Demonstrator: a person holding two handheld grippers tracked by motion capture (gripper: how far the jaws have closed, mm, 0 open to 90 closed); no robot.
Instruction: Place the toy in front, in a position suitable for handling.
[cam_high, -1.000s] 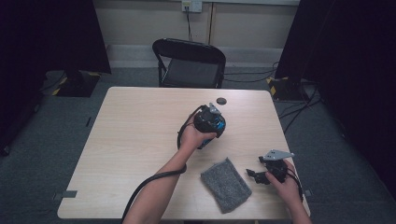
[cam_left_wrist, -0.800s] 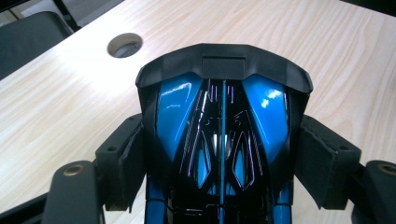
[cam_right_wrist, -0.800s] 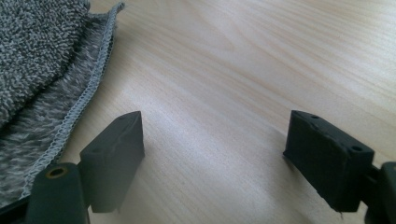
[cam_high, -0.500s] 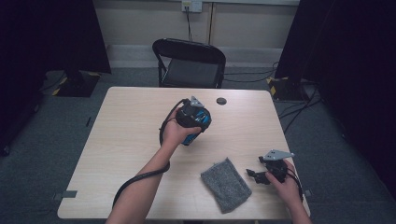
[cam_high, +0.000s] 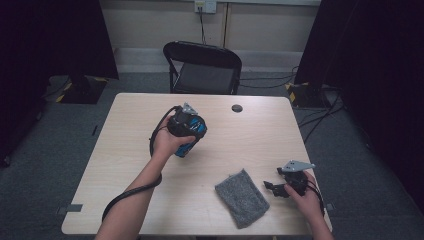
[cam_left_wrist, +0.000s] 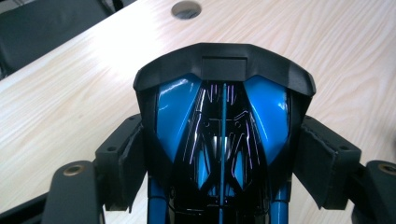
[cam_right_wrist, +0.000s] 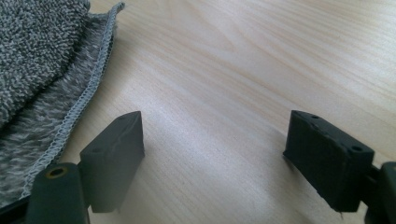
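Note:
A glossy blue and black toy (cam_high: 196, 132), shaped like a car body, is lifted off the wooden table (cam_high: 250, 140) left of centre. My left gripper (cam_high: 187, 134) is shut on it. In the left gripper view both pads (cam_left_wrist: 126, 163) press the flanks of the toy (cam_left_wrist: 224, 116), whose black hood points away from me. A grey folded cloth (cam_high: 242, 197) lies near the front edge. My right gripper (cam_high: 272, 187) rests just to the right of it, open. In the right gripper view the right gripper (cam_right_wrist: 215, 158) has bare table between its jaws and the cloth (cam_right_wrist: 42, 56) at the left.
A round black cable hole (cam_high: 237, 108) sits near the table's far edge; it also appears in the left gripper view (cam_left_wrist: 186, 8). A black folding chair (cam_high: 205, 70) stands behind the table. Dark curtains hang at both sides.
My left hand has carried the toy to the left across the table and a little higher. The right gripper and the cloth have stayed put.

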